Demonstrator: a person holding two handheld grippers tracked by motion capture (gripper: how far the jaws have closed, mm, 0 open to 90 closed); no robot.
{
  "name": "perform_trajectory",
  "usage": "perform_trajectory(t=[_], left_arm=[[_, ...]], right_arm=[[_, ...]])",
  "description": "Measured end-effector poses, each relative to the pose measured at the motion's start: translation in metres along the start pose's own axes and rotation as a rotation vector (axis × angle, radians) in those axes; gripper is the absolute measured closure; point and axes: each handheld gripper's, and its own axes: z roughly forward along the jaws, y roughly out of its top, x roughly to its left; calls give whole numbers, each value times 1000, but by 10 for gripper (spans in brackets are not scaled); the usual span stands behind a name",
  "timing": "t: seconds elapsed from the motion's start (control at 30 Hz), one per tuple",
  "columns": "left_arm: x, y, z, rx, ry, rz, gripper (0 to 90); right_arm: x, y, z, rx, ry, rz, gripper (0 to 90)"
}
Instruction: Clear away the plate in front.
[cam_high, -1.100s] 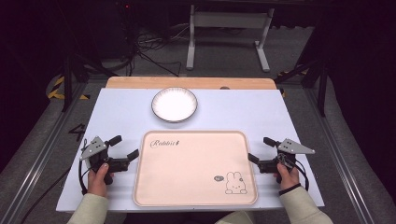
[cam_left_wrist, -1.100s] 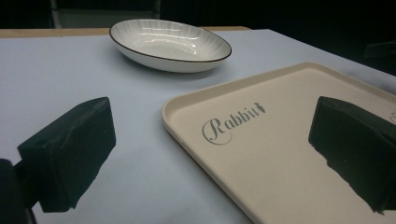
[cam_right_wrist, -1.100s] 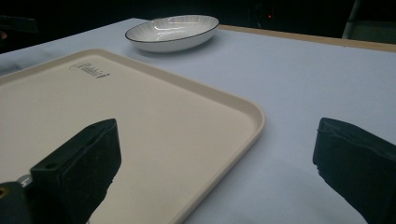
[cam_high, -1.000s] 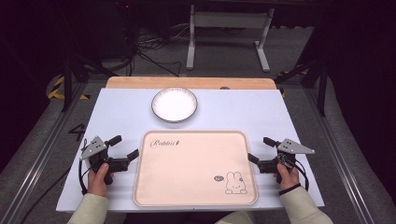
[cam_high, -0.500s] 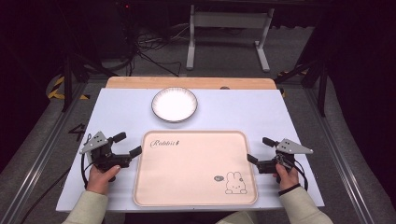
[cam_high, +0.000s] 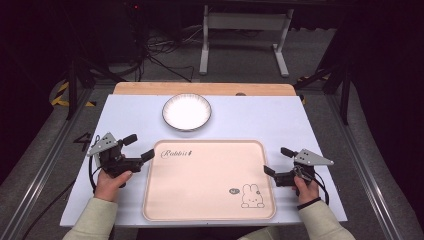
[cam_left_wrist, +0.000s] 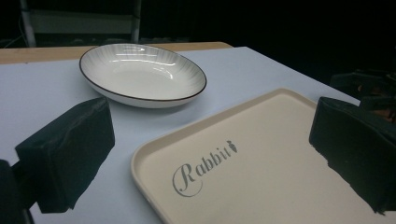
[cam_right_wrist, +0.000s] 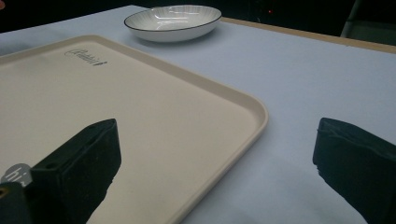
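We hold the left tongs (cam_high: 135, 148) at the lower left of the high view, jaws spread wide and empty, aimed at the near-left corner of the tray (cam_high: 210, 216). In the left gripper view one jaw stands over the bare worktop (cam_left_wrist: 42, 107) at the left of the frame, while the other hangs over the tray's floor at the right; the tray's rounded corner (cam_left_wrist: 140, 163) lies between them. We hold the right tongs (cam_high: 278, 161) at the lower right of the high view, likewise wide and empty. In the right gripper view, the tray's corner (cam_right_wrist: 259, 116) lies between the jaws, one over the tray and one over the worktop.

The tray, cream-coloured with "Rabbit" lettering (cam_high: 177, 153) and a rabbit drawing (cam_high: 252, 196), lies flat in the lower centre of the high view. The white ribbed dish (cam_high: 187, 111) sits just beyond its far edge, apart from it.

Risks, as we judge them:
- Neither pair of tongs touches the rim. Closing now would grip air; the jaws must first descend to straddle the raised lip.
- The lip is low and rounded. A shallow bite may slip off when lifting.
- Uneven lift from the two sides would tilt the tray.
- A forward push of the tray could strike the dish and slide it toward the worktop's wooden far edge (cam_high: 150, 88).
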Motion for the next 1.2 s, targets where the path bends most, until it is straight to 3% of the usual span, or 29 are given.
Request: perform_trajectory(t=[0.33, 0.5, 0.6, 0.9, 1.0, 1.1, 1.2], left_arm=[[7, 11, 3, -20, 22, -6, 27], [9, 14, 8, -25, 8, -8, 52], [12, 17, 12, -2, 37, 4, 53], [20, 23, 29, 25, 72, 4, 47], [24, 27, 33, 40, 79, 1, 82], [30, 32, 38, 56, 80, -13, 97], [35, 38, 43, 74, 89, -54, 104]], right_arm=[[0, 0, 0, 5, -2, -11, 18], [0, 0, 0, 4, -2, -11, 18], [0, 0, 0, 4, -2, -12, 18], [0, 0, 0, -2, 2, -10, 18], [0, 0, 0, -3, 1, -12, 18], [0, 0, 0, -3, 1, -12, 18], [0, 0, 0, -2, 3, -11, 18]])
